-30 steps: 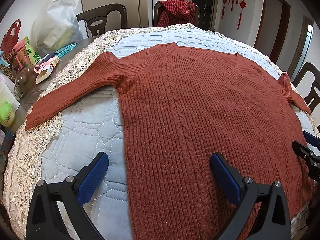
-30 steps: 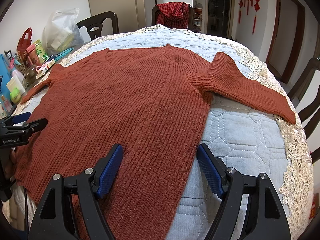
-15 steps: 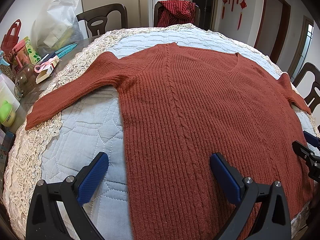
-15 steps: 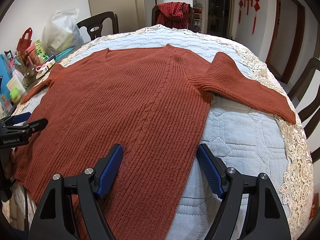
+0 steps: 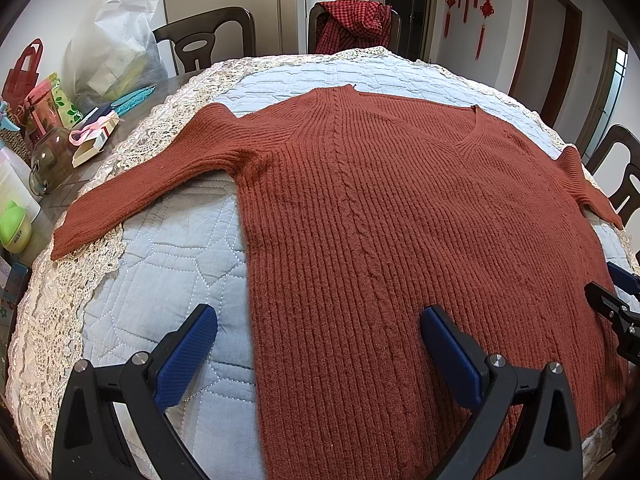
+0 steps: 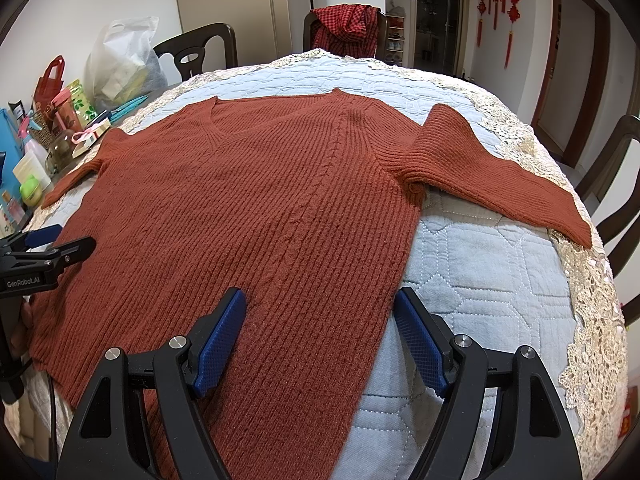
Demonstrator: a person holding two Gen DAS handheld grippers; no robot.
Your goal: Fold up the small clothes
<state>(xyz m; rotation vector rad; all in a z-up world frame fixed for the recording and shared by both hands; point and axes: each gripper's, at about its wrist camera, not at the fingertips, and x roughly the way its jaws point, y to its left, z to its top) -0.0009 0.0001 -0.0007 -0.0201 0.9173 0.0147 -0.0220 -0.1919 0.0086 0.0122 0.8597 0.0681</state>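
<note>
- We have the rust-red sweater [image 5: 400,232] spread flat, front up, across the pale quilted cover [image 5: 168,264] on the round table; both sleeves run straight out to the sides, the left sleeve [image 5: 144,184] reaching the lace trim [image 5: 60,312], the right sleeve [image 6: 504,176] doing the same on its side; we judge it is laid out this way so every edge is reachable before the first fold.
- Our left gripper [image 5: 318,350] hovers low at the near hem, its blue pads wide apart and holding nothing; one pad is over the bare quilt, the other over the knit, so the sweater's left side edge runs between them.
- Our right gripper [image 6: 320,334] mirrors that at the right side edge, pads spread and empty; one over the knit, one over the quilt.
- Both tools point forward along the garment, roughly level, neither visibly pressing the fabric.
- We read this as the opening: no fold made yet; bottles and bags [image 5: 48,120] crowd the table's left, near the left cuff.
</note>
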